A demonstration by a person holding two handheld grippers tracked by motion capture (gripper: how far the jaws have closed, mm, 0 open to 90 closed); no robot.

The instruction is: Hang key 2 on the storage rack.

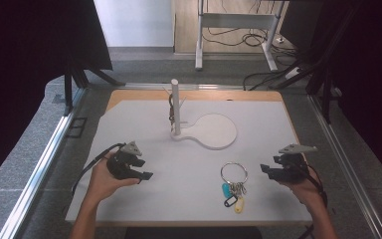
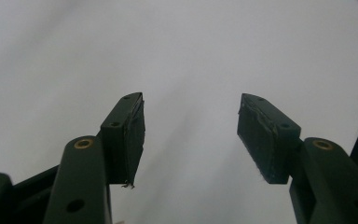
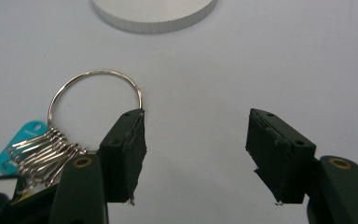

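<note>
A metal key ring (image 1: 234, 174) with teal, black and yellow tags (image 1: 233, 196) lies flat on the white board (image 1: 189, 199), right of centre. My right gripper (image 1: 263, 170) hovers just right of it, open, with nothing between its pads. In the right gripper view the key ring (image 3: 98, 71) and its hooks (image 3: 46, 151) sit left of and behind the left jaw, apart from the gap of the right gripper (image 3: 196, 149). A white stand with an upright post (image 1: 175, 106) and round base (image 1: 215, 131) stands at the board's middle back. My left gripper (image 1: 145, 176) (image 2: 191, 135) is open over bare board.
Something dark and thin hangs on the post (image 1: 171, 113). The stand's round base (image 3: 154, 14) lies beyond the key ring. Metal rails (image 1: 40, 169) run along both sides of the table. A desk frame (image 1: 234, 22) and cables (image 1: 248, 37) stand on the floor behind.
</note>
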